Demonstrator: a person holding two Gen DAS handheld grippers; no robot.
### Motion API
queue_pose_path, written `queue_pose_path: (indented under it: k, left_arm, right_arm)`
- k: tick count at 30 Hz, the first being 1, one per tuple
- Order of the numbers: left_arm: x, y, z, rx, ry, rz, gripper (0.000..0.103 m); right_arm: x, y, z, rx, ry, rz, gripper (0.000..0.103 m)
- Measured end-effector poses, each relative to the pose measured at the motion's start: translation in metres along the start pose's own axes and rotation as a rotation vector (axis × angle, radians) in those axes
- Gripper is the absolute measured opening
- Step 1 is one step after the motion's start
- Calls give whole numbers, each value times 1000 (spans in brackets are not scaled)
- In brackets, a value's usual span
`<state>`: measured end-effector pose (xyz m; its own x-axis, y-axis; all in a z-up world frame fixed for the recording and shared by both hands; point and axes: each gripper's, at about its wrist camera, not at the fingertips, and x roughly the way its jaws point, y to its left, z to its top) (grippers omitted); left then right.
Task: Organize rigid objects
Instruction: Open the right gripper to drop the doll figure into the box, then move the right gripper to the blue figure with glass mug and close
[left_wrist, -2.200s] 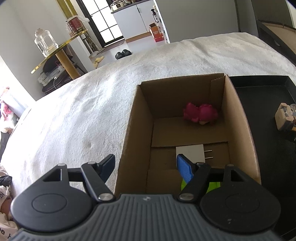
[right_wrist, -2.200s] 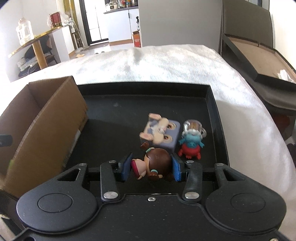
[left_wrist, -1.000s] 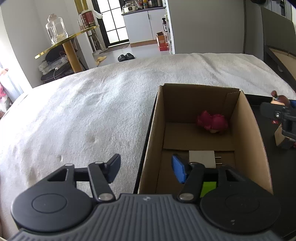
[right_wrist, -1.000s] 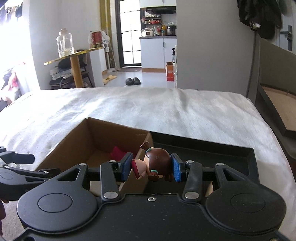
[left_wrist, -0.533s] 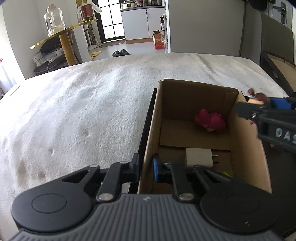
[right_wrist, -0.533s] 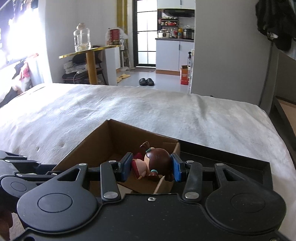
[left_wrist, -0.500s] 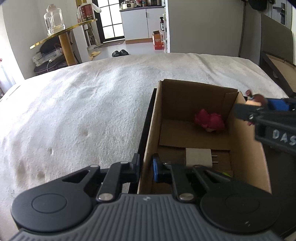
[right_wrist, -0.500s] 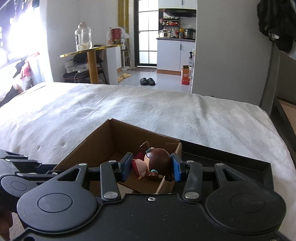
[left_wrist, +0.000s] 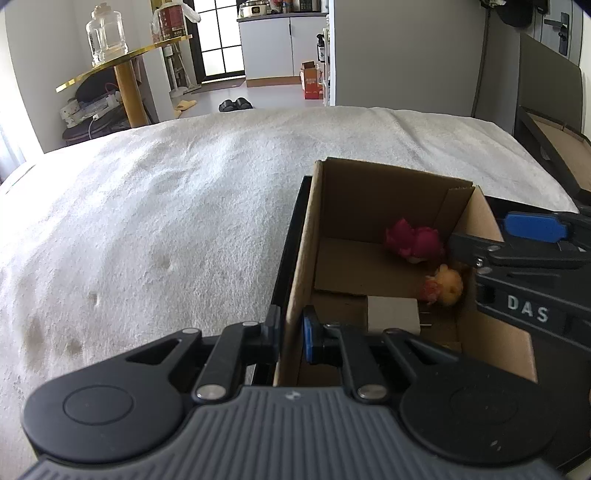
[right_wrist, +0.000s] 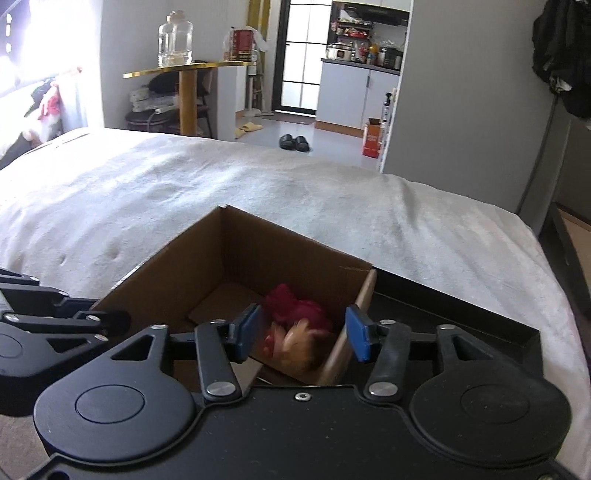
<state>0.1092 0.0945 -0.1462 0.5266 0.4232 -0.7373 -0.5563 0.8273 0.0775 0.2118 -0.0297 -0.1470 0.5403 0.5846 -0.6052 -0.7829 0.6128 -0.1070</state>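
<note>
We've got the left gripper (left_wrist: 291, 339) pinching the near-left wall of the cardboard box (left_wrist: 301, 273), one finger outside, the blue pad (left_wrist: 308, 341) inside, squeezed tight on the cardboard. The box sits on a black tray (right_wrist: 461, 314) on the white blanket (left_wrist: 166, 221), w/ the tray's left rim just beside the box's left wall.

Our right gripper (right_wrist: 301, 334) is up over the box's right edge w/ its jaws spread wide, nothing between the pads. Below that gap there's a blurry little figurine (right_wrist: 295, 349), orange/pink smear in the right wrist view, so can't tell if it's resting on the box floor or not. From the left wrist cam the same figurine (left_wrist: 443, 284) shows close to the right wall inside the box, also blurred, close to the pink plush-looking toy (left_wrist: 413, 242) that sits in the far right corner of the box floor. A white plug adapter (left_wrist: 393, 314) lies on the box floor nearer to us, prongs pointing right.

Bkgd: a gold-topped side table (right_wrist: 184, 70) w/ a glass jar (right_wrist: 175, 38), black slippers (right_wrist: 293, 142) on the floor by the kitchen doorway.
</note>
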Motion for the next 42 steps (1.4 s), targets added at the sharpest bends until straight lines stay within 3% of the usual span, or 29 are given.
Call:
queue_pose_path:
  k: [19, 27, 42]
  left_arm:
    - [-5, -14, 7, 43, 2, 39, 16]
    - [-3, -23, 10, 63, 8, 81, 43]
    - [-2, -52, 14, 157, -1, 160, 74]
  right_arm:
    - [-18, -41, -29, 145, 39, -26, 69]
    - [-24, -55, -30, 203, 16, -22, 74]
    - [-11, -107, -55, 308, 73, -119, 74]
